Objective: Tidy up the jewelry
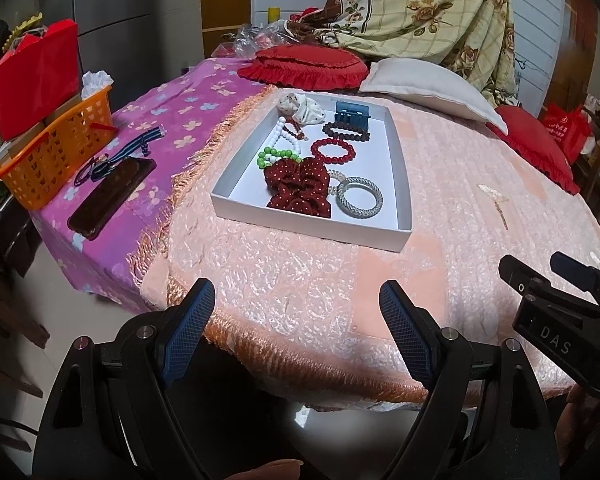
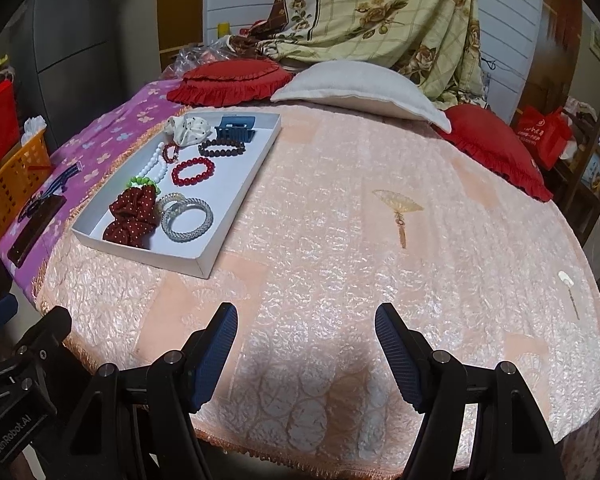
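We hold both grippers low over the near edge of the peach bedspread [image 2: 340, 240], and neither one carries anything: the left gripper [image 1: 296, 332] has its blue pads spread wide apart over the fringe, and the right gripper [image 2: 306, 354] is likewise wide open above the quilted cloth. The jewelry sits well ahead of us in a shallow white tray [image 1: 405, 184] that rests on the bedspread near its left side. In the tray we see a dark red scrunchie [image 1: 298, 188] at the near end, touching a silver bangle [image 1: 359, 197] to its right and a green bead bracelet [image 1: 274, 157] behind it. A red bead bracelet [image 1: 333, 150] lies in the middle, a white bead strand [image 1: 284, 136] to its left, and a dark bead bracelet [image 1: 346, 130] beyond it. At the far end are a blue claw clip [image 1: 353, 113] and a cream scrunchie [image 1: 300, 107]. Outside the tray, to its right on the bedspread, lies a fan-shaped hairpin [image 2: 398, 206], apart from everything else; a small white clip [image 2: 566, 278] lies farther right, near the edge. A phone [image 1: 112, 196] rests on the purple cloth to the left.
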A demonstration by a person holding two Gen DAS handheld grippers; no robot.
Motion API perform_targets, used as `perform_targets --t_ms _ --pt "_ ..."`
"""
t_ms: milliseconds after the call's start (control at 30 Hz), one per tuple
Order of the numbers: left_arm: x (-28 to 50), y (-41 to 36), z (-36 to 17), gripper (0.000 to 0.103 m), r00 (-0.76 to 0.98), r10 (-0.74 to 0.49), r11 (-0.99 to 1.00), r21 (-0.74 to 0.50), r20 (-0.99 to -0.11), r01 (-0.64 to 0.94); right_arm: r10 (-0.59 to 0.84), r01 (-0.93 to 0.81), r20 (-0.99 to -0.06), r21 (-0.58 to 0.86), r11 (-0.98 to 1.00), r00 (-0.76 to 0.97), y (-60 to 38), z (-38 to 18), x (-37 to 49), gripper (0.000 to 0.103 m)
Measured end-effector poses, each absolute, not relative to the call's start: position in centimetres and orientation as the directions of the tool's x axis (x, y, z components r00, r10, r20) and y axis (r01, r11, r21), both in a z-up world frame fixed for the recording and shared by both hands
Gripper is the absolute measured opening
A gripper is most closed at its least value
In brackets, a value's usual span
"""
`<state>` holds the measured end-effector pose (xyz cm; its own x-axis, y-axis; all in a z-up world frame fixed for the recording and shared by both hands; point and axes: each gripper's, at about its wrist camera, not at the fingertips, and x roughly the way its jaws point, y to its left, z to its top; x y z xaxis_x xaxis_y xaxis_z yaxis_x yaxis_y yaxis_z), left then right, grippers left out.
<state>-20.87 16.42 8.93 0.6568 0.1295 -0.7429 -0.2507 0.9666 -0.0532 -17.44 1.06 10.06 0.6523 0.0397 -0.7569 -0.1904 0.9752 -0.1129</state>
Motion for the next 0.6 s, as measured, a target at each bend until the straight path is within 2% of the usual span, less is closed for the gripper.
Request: perform_targets --t_ms 600 --pt "-21.0 16.78 8.69 0.084 0.65 0.131 0.965 -0.054 -0.749 -0.257 0.042 -0.212 -0.742 -0.136 0.968 0.669 1.84 10.02 -18.12 0.069"
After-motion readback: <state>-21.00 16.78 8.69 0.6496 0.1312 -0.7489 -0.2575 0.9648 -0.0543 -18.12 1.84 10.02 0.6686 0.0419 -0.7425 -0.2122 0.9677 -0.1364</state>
